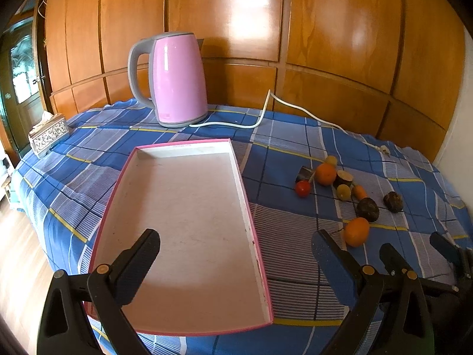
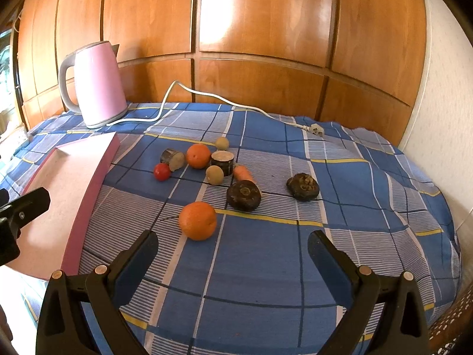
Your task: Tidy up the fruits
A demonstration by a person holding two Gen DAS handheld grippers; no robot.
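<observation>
A shallow pink-edged tray lies on the counter with its pale floor bare, nothing in it. All the fruit sits outside it, to the tray's right on the cloth. Nearest the tray's front right is an orange. Past it, farther from the tray, lie two dark round fruits, well apart from each other. Toward the tray's far right corner is a loose cluster: a small red fruit, a second orange, two cut dark stubs, two small yellowish round fruits and a carrot-like orange piece.

The counter wears a blue plaid cloth. Behind the tray stands a pink kettle, its white cord trailing right to a loose plug. Left of the tray sits a patterned tissue box. Glossy wooden panels back the scene.

The left hand-held gripper hovers above the tray's near end, fingers spread wide, gripping nothing. The right hand-held gripper hangs over bare cloth right of the tray, just short of the near orange, fingers likewise wide apart and holding nothing.
</observation>
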